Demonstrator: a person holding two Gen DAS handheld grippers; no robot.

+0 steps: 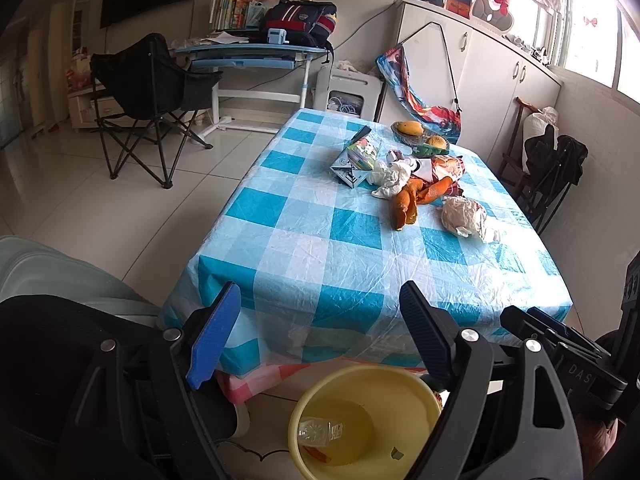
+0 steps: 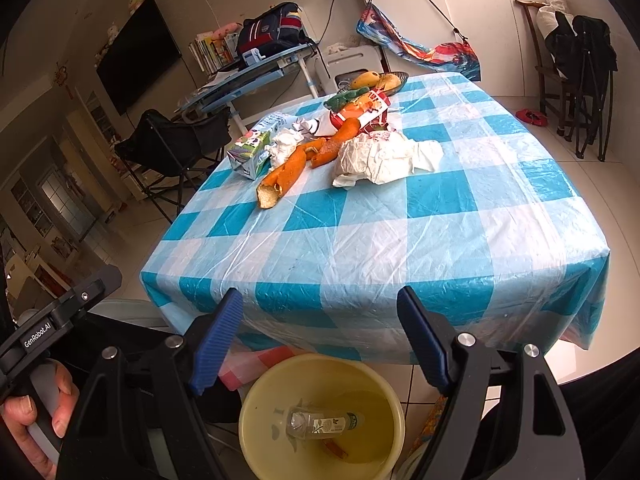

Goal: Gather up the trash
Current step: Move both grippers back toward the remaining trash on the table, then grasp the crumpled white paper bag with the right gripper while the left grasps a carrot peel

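Trash lies in a heap on the far part of the blue-and-white checked table: orange peel, crumpled white paper, a milk carton and a red snack wrapper. Below the table's near edge stands a yellow bin with a clear plastic bottle inside. My left gripper and right gripper both hover open and empty above the bin, short of the table edge.
A bowl of mangoes sits at the table's far end. A black folding chair and a desk stand beyond on the left. A chair with dark clothes is at the right. A hand holds the other gripper's handle.
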